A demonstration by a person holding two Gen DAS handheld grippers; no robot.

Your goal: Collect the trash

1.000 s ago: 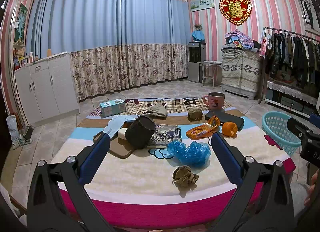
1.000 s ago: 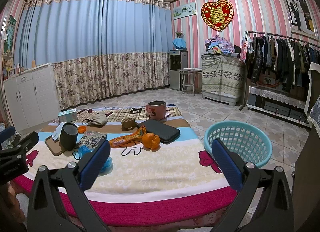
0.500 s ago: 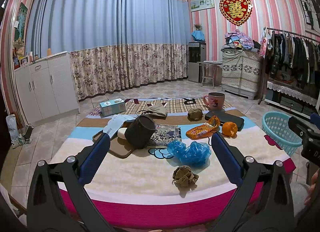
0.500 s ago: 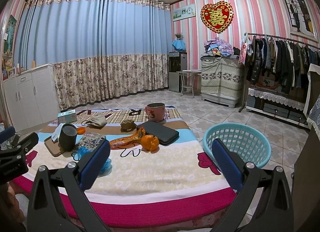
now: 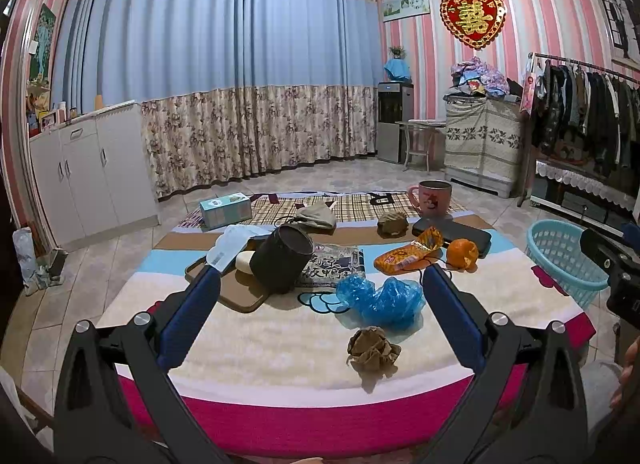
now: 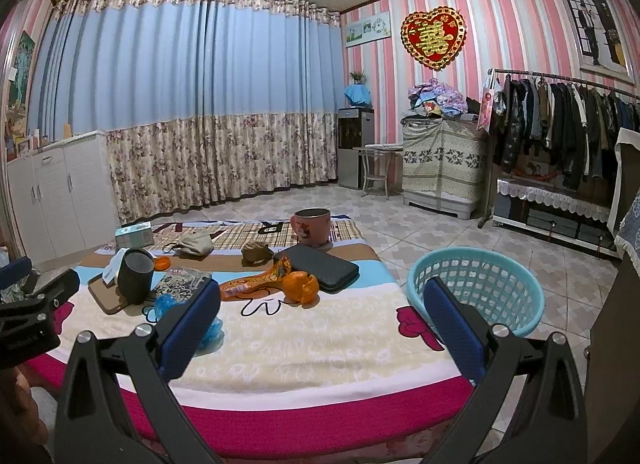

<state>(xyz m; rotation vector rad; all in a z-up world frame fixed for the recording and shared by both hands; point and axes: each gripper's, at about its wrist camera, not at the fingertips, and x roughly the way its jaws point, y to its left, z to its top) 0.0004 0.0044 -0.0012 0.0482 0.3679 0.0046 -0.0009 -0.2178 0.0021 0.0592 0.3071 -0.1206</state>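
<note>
A low table [image 5: 280,348] with a striped cloth carries trash: a crumpled brown paper ball [image 5: 373,346], a crumpled blue plastic bag [image 5: 380,298], an orange snack wrapper [image 5: 408,252] and orange peel [image 5: 462,252]. My left gripper [image 5: 320,296] is open and empty, held before the table's near edge with the paper ball between its fingers' lines. My right gripper [image 6: 320,304] is open and empty, further right. A light blue basket [image 6: 476,288] stands on the floor right of the table. The wrapper [image 6: 256,280] and peel [image 6: 300,284] also show in the right wrist view.
On the table also stand a black cup [image 5: 282,258] on a brown board, a printed packet [image 5: 332,264], a black wallet [image 5: 452,229], a pink mug [image 5: 434,197], a tissue box [image 5: 226,209] and another brown wad [image 5: 392,221]. White cabinets stand left, a clothes rack right.
The right wrist view has drifted slightly, so the table and basket sit a little lower in it. The left gripper has not visibly moved. Both stay open.
</note>
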